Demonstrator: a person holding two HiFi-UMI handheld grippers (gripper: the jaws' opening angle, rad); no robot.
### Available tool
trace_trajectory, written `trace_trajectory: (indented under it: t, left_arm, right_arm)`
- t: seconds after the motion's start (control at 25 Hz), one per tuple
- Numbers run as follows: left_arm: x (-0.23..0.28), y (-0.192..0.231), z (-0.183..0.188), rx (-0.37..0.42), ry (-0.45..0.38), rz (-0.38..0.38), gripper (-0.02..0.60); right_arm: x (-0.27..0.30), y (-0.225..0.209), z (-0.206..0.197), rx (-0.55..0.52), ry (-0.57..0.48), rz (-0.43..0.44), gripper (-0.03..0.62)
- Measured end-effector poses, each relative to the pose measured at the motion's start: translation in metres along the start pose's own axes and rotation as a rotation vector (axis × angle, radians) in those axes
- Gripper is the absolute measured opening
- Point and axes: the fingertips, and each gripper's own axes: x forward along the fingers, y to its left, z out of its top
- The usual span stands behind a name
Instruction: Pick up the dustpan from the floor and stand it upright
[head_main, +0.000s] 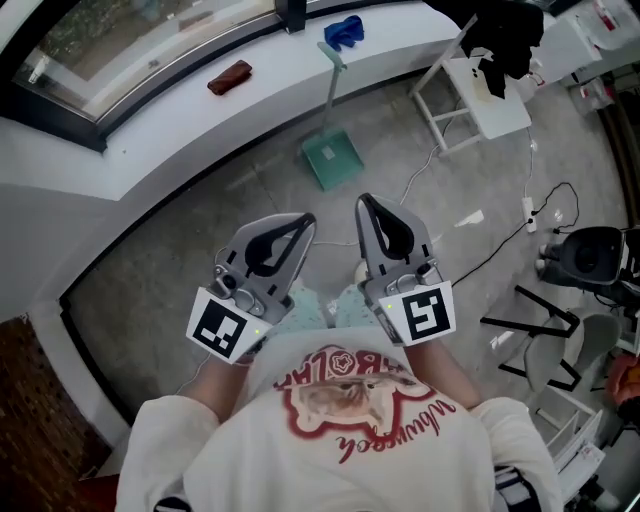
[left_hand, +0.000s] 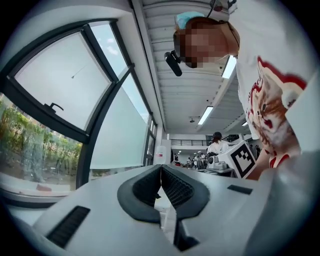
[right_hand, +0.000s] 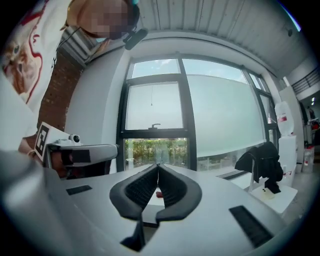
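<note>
The green dustpan (head_main: 332, 160) stands on the grey floor with its long handle (head_main: 333, 80) pointing up along the white window ledge (head_main: 180, 130). Nothing touches it. Both grippers are held close in front of the person's chest, well short of the dustpan. My left gripper (head_main: 305, 222) is shut and empty; in its own view its ribbed pads (left_hand: 172, 182) meet at the tip. My right gripper (head_main: 363, 203) is also shut and empty, with its pads (right_hand: 167, 182) closed together and pointing at the window.
A red-brown object (head_main: 229, 77) and a blue cloth (head_main: 344, 30) lie on the ledge. A white chair (head_main: 490, 100) with a black garment (head_main: 505, 35) stands at right. Cables (head_main: 500, 240), a black device (head_main: 590, 255) and black frame legs (head_main: 530, 330) crowd the floor at right.
</note>
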Motion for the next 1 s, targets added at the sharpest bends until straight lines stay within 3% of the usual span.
trace_trajectory:
  t: [0.2, 0.44, 0.6, 0.72, 1.0]
  left_arm:
    - [-0.001, -0.044, 0.002, 0.048, -0.013, 0.057, 0.02]
    - [0.02, -0.133, -0.014, 0.079, -0.029, 0.189, 0.02]
    - [0.04, -0.206, -0.018, 0.066, -0.102, 0.289, 0.02]
    - [0.053, -0.255, -0.017, 0.069, -0.088, 0.311, 0.02]
    - [0.021, -0.31, 0.001, 0.103, -0.075, 0.366, 0.02]
  right_arm:
    - [-0.04, 0.01, 0.003, 0.043, 0.021, 0.091, 0.025]
    - [-0.126, -0.026, 0.025, 0.033, -0.124, 0.173, 0.025]
    - [-0.2, -0.057, 0.014, 0.024, -0.064, 0.259, 0.025]
    - [-0.238, -0.072, 0.004, -0.021, -0.007, 0.327, 0.025]
    - [-0.277, -0.03, 0.034, 0.007, -0.115, 0.436, 0.025]
